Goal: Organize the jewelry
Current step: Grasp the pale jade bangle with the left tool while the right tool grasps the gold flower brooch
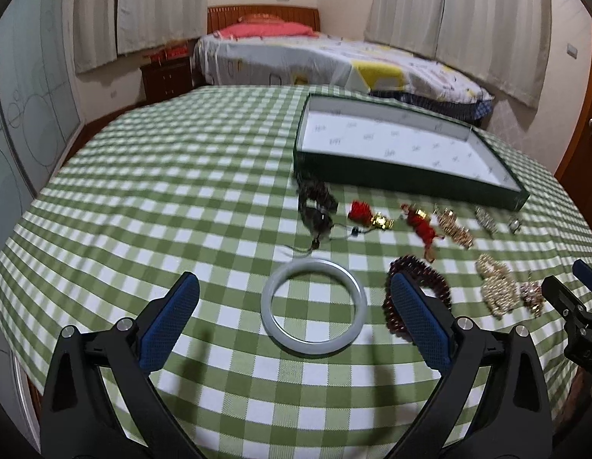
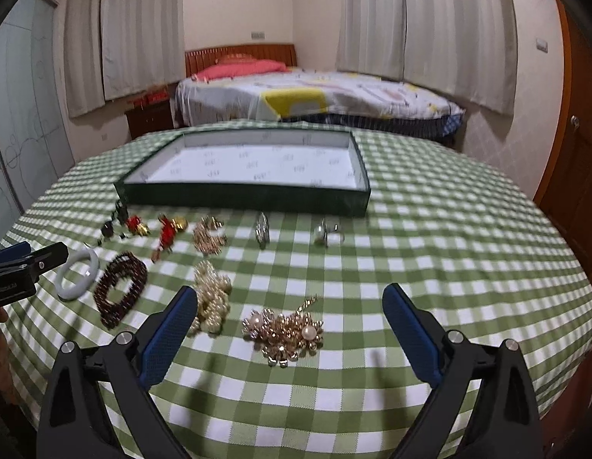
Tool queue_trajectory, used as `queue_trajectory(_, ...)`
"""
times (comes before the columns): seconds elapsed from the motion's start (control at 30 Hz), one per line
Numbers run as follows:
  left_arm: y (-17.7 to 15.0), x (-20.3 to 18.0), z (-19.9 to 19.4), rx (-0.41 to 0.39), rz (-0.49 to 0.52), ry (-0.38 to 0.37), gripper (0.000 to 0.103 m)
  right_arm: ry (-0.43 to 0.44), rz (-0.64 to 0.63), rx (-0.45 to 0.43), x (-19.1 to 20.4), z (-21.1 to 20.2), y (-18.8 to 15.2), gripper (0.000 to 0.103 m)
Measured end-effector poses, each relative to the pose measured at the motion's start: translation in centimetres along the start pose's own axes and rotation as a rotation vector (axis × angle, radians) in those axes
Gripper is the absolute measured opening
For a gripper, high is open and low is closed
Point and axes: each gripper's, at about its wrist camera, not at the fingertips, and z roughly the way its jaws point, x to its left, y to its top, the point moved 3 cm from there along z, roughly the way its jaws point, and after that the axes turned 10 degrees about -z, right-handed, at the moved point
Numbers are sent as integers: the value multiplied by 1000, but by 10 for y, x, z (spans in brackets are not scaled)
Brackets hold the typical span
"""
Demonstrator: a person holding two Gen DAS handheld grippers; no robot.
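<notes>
The shallow dark-green cardboard tray with a white printed lining (image 2: 336,202) sits toward the far edge of the green-and-white checked surface (image 2: 429,252), with bare cloth to its right. Nearer than the tray lie the jewelry pieces: a pale jade-like bangle (image 1: 313,308), a dark red bead bracelet (image 2: 121,289), a pearl cluster (image 2: 211,296) and a gold flower brooch (image 2: 284,331). The lining's marks are too blurred to read. The left gripper (image 1: 296,302) has its fingers wide apart around the bangle without touching it. The right gripper (image 2: 290,308) has its fingers apart, empty, over the brooch.
</notes>
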Motion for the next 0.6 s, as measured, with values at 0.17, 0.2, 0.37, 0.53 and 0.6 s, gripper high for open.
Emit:
queue_trajectory(0.17, -3, 0, 17, 35, 3, 15, 98, 30, 13, 67, -1, 18, -7, 64)
queue_trajectory(0.2, -3, 0, 19, 39, 4, 15, 98, 34, 15, 75, -1, 20, -8, 64)
queue_trajectory(0.37, -5, -4, 23, 52, 15, 21, 98, 54, 13, 103, -1, 26, -12, 49)
queue_trajectory(0.53, -8, -4, 29, 78, 15, 28, 98, 57, 16, 105, -1, 25, -12, 44)
queue_trajectory(0.6, -9, -5, 31, 86, 16, 32, 98, 58, 16, 105, -1, 25, -12, 44)
